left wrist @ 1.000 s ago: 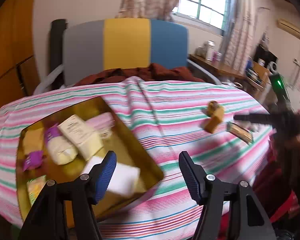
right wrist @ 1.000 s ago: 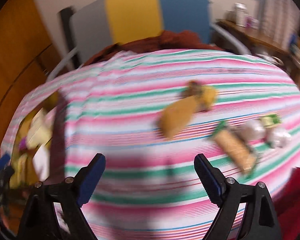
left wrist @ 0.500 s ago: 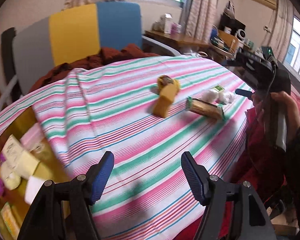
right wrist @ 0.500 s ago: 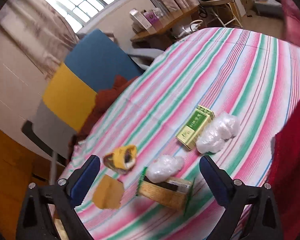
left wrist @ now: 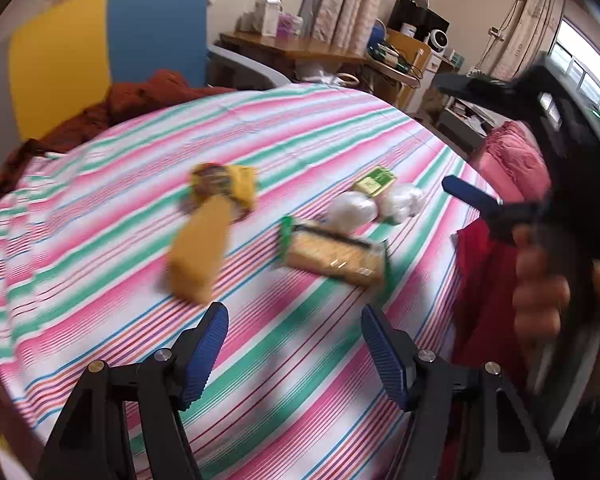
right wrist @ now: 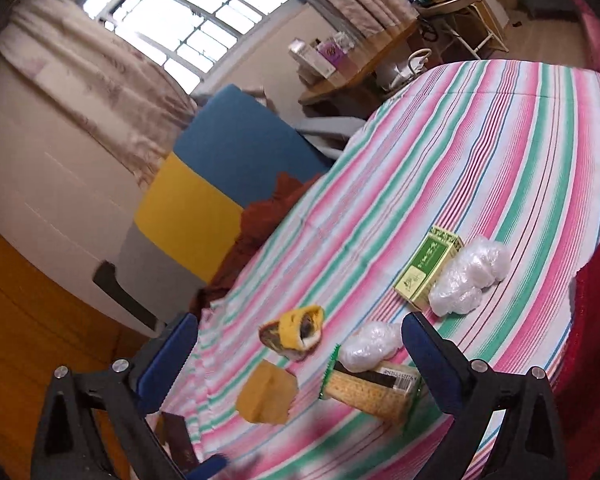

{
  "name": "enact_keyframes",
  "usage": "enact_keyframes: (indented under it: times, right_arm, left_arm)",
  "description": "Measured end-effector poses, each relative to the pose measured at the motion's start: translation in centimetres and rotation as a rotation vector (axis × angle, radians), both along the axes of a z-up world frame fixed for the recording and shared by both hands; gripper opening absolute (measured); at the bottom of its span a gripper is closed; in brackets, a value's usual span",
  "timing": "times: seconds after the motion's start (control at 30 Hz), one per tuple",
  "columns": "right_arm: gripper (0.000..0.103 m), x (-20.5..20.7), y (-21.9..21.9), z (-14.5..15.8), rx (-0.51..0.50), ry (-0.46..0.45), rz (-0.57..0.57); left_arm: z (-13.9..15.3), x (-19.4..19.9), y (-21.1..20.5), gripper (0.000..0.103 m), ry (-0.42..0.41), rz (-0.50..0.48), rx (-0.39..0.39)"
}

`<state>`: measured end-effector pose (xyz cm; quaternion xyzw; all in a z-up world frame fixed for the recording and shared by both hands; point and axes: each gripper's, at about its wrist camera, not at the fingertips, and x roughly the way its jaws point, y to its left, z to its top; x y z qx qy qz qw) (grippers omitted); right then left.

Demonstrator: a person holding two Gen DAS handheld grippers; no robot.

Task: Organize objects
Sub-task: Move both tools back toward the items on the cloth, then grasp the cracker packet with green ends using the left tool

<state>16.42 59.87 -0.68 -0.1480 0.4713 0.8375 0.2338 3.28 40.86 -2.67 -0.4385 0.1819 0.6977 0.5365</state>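
Several items lie on the striped tablecloth: an orange-brown packet, a yellow snack packet, a cracker pack with green ends, two white plastic-wrapped bundles, and a green box. My left gripper is open and empty, just short of the packet and crackers. My right gripper is open and empty, above the yellow packet, the crackers and the orange-brown packet. The green box and a bundle lie to its right. The right gripper also shows in the left wrist view.
A grey, yellow and blue chair back with a rust-red cloth stands behind the table. A wooden desk with boxes is at the back. A red cushion lies past the table's right edge. The tray's corner shows bottom left.
My left gripper has swung right, away from the gold tray, and now faces the loose items. My right gripper has tilted and moved closer over the same items. Both stayed open.
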Motion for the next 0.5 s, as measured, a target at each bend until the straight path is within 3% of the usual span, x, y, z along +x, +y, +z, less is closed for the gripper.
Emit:
enact_keyframes:
  times: [0.3, 0.5]
  right_arm:
    - [0.103, 0.5, 0.1, 0.3, -0.021, 0.080, 0.017]
    - [0.103, 0.2, 0.0, 0.3, -0.018, 0.097, 0.049]
  left_arm:
    - [-2.6, 0.5, 8.0, 0.071, -0.062, -0.016, -0.079]
    - [-4.5, -0.2, 10.9, 0.081, -0.049, 0.103, -0.145]
